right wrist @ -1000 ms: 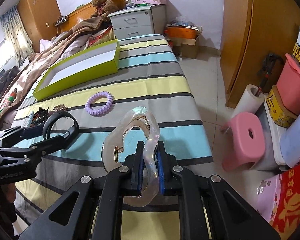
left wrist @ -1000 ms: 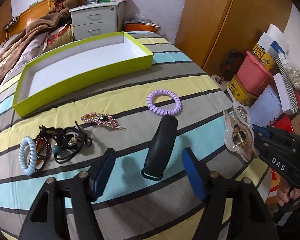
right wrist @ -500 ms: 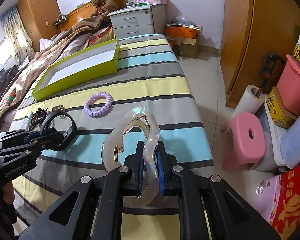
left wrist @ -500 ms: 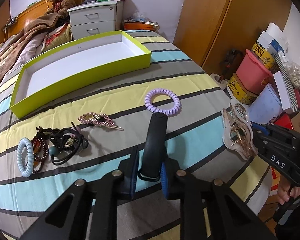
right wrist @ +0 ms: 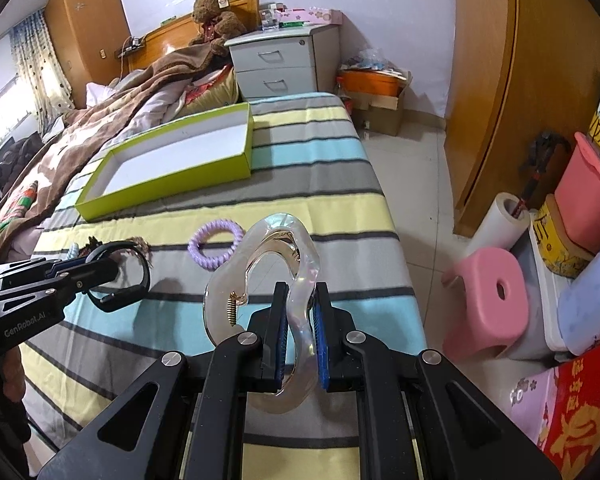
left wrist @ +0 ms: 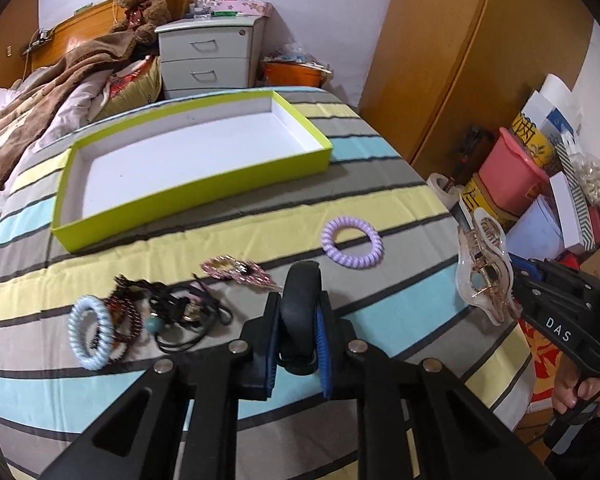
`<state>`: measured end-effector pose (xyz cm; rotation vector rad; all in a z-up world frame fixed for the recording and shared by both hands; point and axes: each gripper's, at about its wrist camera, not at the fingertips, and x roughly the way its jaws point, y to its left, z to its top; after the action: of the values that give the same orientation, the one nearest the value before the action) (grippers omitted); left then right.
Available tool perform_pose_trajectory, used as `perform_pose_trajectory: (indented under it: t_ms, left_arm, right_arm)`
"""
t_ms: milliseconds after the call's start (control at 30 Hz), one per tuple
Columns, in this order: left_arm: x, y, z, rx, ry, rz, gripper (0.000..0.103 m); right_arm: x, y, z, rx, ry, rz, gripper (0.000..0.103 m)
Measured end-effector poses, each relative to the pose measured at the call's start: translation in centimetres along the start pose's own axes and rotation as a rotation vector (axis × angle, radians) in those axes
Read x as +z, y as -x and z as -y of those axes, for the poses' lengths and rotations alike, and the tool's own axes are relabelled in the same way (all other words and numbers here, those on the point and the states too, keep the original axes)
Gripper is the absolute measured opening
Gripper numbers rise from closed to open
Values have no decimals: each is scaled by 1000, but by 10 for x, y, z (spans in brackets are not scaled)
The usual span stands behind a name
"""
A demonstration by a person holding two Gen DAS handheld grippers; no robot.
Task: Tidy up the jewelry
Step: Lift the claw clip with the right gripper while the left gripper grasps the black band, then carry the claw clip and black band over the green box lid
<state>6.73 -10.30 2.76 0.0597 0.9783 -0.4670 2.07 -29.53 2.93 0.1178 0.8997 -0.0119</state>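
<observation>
My left gripper point(left wrist: 298, 344) is shut on a black bangle point(left wrist: 300, 304) and holds it just above the striped bedspread; it also shows in the right wrist view point(right wrist: 118, 276). My right gripper point(right wrist: 300, 332) is shut on a clear hair claw clip point(right wrist: 268, 280), held at the bed's right edge, seen too in the left wrist view point(left wrist: 484, 268). The lime-green box point(left wrist: 192, 196) with a white, empty inside lies beyond. A purple spiral hair tie point(left wrist: 352, 242), a pink beaded clip point(left wrist: 236, 272), a blue spiral tie point(left wrist: 90, 332) and a tangle of dark bands point(left wrist: 172, 312) lie on the bed.
A brown blanket point(left wrist: 28, 120) is heaped at the bed's left. A grey nightstand point(left wrist: 208, 60) stands behind the box. Off the bed's right edge are a pink stool point(right wrist: 488, 300), a pink bucket point(left wrist: 512, 172) and stacked boxes.
My left gripper closed on the black bangle and lifted it off the bedspread, moving towards the box. My right gripper kept hold of the claw clip and barely moved.
</observation>
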Motion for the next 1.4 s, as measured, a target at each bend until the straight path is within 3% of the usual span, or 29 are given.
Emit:
perform_pose_trajectory:
  t_ms: [367,700,1033,1400]
  left_arm:
    - [18,17,-27,24,45,59,17]
    - [47,30,-61,44,102,119,17]
    - [80,31,-100,55,146,148,17]
    - [107,4,-142,44,221,119,17]
  right_arm:
    - [26,6,-16,9,40,45,12]
    - [75,0,-38,37,101,89,12]
    - [129,-33,-60,82,154,65,12]
    - [168,-92,-76,120,171,-15,12]
